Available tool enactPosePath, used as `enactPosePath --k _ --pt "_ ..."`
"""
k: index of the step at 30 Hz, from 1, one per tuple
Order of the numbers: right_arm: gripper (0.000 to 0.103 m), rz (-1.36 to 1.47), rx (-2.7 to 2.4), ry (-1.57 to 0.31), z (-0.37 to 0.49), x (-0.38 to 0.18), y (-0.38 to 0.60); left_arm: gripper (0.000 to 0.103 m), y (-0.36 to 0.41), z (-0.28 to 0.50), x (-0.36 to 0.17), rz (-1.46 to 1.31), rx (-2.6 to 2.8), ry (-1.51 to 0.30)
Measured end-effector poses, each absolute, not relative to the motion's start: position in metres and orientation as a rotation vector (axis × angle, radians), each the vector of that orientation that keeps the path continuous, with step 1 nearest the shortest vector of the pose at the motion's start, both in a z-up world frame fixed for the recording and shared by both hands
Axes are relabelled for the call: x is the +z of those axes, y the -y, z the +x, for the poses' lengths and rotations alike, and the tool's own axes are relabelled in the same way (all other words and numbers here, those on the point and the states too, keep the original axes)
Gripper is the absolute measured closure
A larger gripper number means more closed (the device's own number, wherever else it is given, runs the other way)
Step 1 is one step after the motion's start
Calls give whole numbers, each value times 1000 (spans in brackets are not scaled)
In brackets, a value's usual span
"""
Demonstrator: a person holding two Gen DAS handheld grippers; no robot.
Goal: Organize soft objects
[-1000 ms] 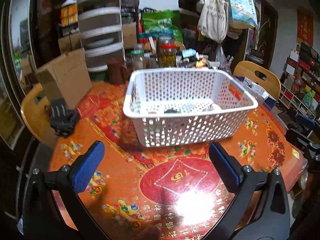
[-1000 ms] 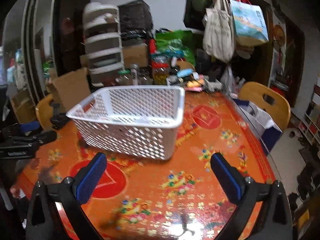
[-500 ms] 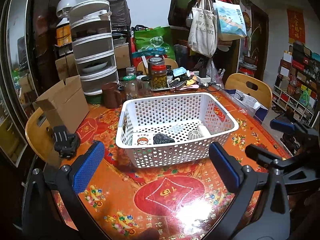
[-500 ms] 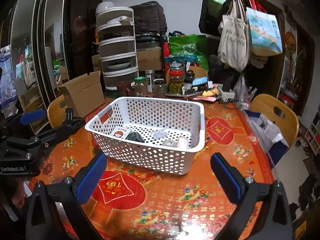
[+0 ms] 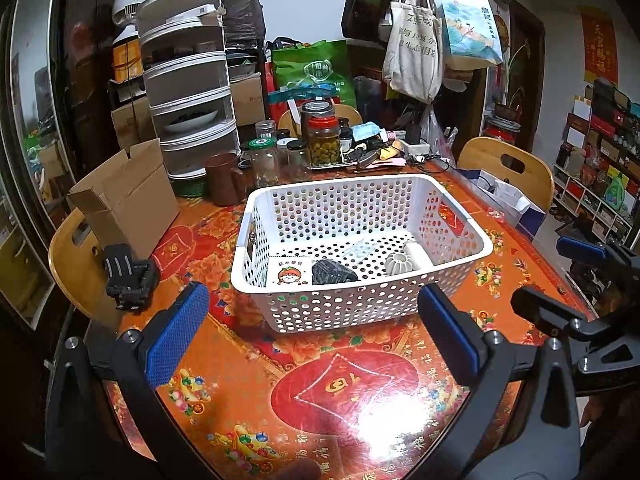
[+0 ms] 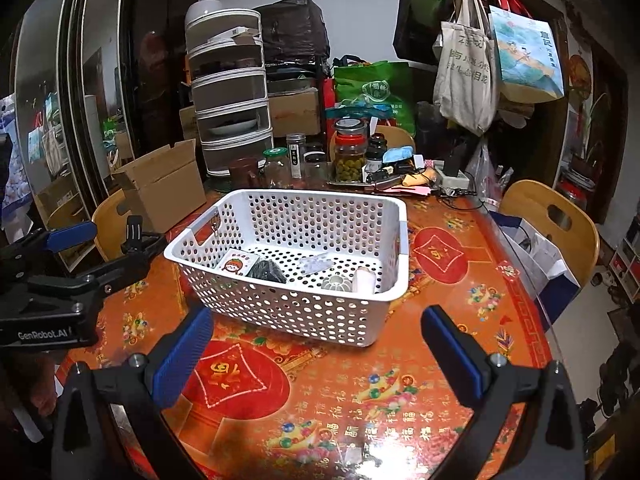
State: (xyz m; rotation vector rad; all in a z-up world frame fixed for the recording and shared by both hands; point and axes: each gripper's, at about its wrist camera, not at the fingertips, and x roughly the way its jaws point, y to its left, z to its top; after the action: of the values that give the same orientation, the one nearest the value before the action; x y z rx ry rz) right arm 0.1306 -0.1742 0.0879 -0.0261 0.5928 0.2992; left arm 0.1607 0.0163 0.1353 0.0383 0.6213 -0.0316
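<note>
Your left gripper hangs over the near table edge with its jaws spread wide and nothing between the blue ribbed pads. Your right gripper is the same: jaws wide apart, empty, with textured blue pads on black frames.

The white basket sits mid-table. It is rigid plastic and rectangular, with rounded corners and walls and floor perforated with round holes. The soft objects all lie on its floor, toward the near wall:
- a flat square packet with a cartoon face, at the left corner;
- a dark crumpled lump, touching the packet's right side; its material cannot be told;
- a translucent crinkled wrapper, just behind the lump;
- a grey ribbed dome-shaped piece, beside a pale cylinder on the right.

The table carries a glossy red-orange printed cover with glare in the near part. An open corrugated cardboard box stands at the left. Glass jars cluster behind the basket.
</note>
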Motion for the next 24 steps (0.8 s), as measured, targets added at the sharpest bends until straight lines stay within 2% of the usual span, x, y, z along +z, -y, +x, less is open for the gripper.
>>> enactPosePath --k 24 --pt "0 -13 303 -600 129 86 180 0 -11 162 123 40 -42 -647"
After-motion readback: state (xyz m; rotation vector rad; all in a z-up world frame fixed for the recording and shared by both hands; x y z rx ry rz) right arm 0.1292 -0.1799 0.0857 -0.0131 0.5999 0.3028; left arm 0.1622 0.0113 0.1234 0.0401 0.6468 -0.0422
